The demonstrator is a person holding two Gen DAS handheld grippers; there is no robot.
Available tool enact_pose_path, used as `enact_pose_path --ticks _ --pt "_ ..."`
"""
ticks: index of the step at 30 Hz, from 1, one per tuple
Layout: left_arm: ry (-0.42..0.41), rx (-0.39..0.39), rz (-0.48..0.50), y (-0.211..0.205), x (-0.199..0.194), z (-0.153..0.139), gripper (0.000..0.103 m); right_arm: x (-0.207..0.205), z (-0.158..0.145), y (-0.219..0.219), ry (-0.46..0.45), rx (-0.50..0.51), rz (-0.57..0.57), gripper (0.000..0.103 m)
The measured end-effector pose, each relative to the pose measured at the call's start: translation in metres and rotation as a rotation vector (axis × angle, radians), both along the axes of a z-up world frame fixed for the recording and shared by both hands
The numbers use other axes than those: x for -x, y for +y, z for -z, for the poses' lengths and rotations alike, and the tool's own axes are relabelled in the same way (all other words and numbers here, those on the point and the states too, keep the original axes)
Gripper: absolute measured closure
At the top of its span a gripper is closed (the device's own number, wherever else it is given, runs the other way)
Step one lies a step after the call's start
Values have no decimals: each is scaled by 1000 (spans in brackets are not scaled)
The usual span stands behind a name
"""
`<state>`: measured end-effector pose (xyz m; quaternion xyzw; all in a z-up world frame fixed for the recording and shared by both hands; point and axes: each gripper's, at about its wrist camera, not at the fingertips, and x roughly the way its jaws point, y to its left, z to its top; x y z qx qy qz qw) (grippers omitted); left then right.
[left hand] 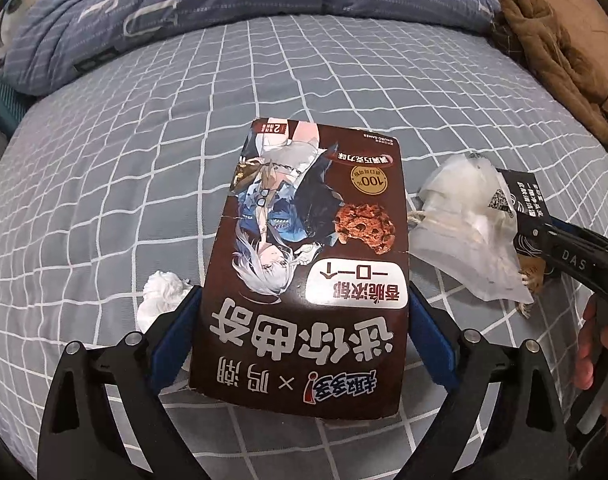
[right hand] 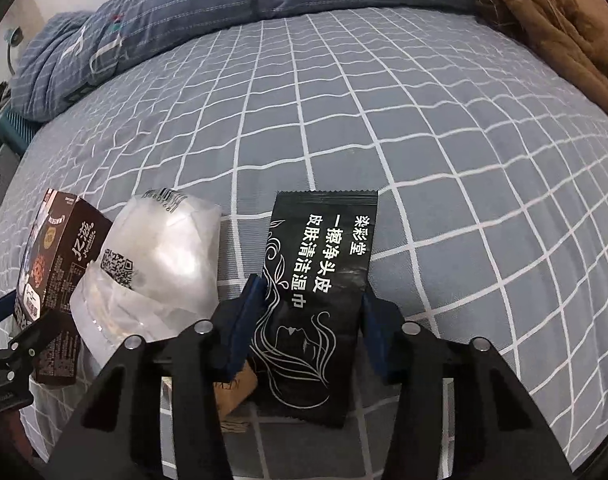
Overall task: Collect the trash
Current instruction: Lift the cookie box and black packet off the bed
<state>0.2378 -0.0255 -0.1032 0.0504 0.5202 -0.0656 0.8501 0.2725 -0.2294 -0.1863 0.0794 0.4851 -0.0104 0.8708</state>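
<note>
On the checked bed (left hand: 264, 80), the left gripper (left hand: 304, 320) has its jaws spread wide against the sides of a brown cookie box (left hand: 311, 272). The right gripper (right hand: 307, 320) pinches a black wet-wipe sachet (right hand: 315, 280) beside a crumpled clear wrapper (right hand: 160, 264).

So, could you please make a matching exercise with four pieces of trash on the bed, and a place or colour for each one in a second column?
Things:
1. cookie box
2. black wet-wipe sachet
3. clear plastic bag
4. crumpled white tissue

Descriptions:
A. translucent, printed with a barcode and a QR code, between the two grippers
B. beside the left gripper, outside its jaws
C. brown, between the left gripper's blue pads
D. between the jaws of the right gripper, white line drawing of a face

Pairs: 1-C, 2-D, 3-A, 4-B
</note>
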Motion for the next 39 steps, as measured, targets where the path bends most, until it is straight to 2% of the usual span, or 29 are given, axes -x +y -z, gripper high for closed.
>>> enact_pose_path --ticks 9,12,15,17,27,39 --pt "-51 35 -35 11 16 -17 12 4 -6 4 -17 26 -21 73" --pt "-75 23 -26 8 24 -28 12 9 -9 6 -24 31 -29 78" --pt "-96 24 -33 8 33 -37 12 12 -11 5 -30 26 -34 84" --pt "-99 34 -44 11 37 -41 12 15 -14 4 -31 23 -38 92" --pt "-107 82 -138 25 73 -51 12 43 -36 5 -76 35 -59 94" --pt "-106 131 -186 34 116 -59 12 91 -57 14 -121 59 -77 94"
